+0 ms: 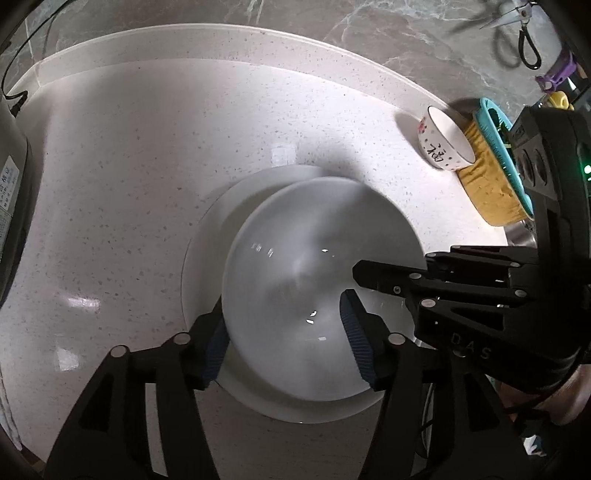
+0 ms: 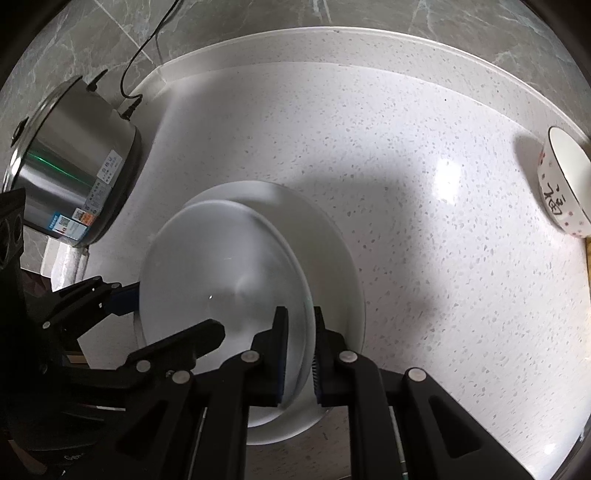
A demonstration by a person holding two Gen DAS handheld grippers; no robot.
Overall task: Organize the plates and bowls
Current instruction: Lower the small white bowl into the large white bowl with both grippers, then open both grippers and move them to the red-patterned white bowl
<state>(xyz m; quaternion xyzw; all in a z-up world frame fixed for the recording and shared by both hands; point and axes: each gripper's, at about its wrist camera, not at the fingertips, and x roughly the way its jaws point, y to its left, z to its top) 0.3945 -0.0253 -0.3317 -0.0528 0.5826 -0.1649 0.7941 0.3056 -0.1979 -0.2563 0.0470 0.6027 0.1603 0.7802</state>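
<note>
A white plate (image 1: 295, 258) hangs just above a larger white plate (image 1: 199, 258) that lies on the speckled counter. My left gripper (image 1: 284, 332) straddles the upper plate's left rim, one blue pad under it and one over it. My right gripper (image 2: 299, 354) is shut on the same plate's right rim (image 2: 221, 277); the lower plate (image 2: 332, 258) shows beyond it. Each gripper shows in the other's view, the right (image 1: 388, 280) and the left (image 2: 122, 299). A small patterned bowl (image 1: 445, 142) stands at the far right, also in the right wrist view (image 2: 565, 184).
A steel rice cooker (image 2: 74, 166) with a black cord stands at the left against the wall. A teal basket with a yellow cloth (image 1: 495, 177) sits behind the bowl. Scissors (image 1: 517, 33) hang on the marble wall.
</note>
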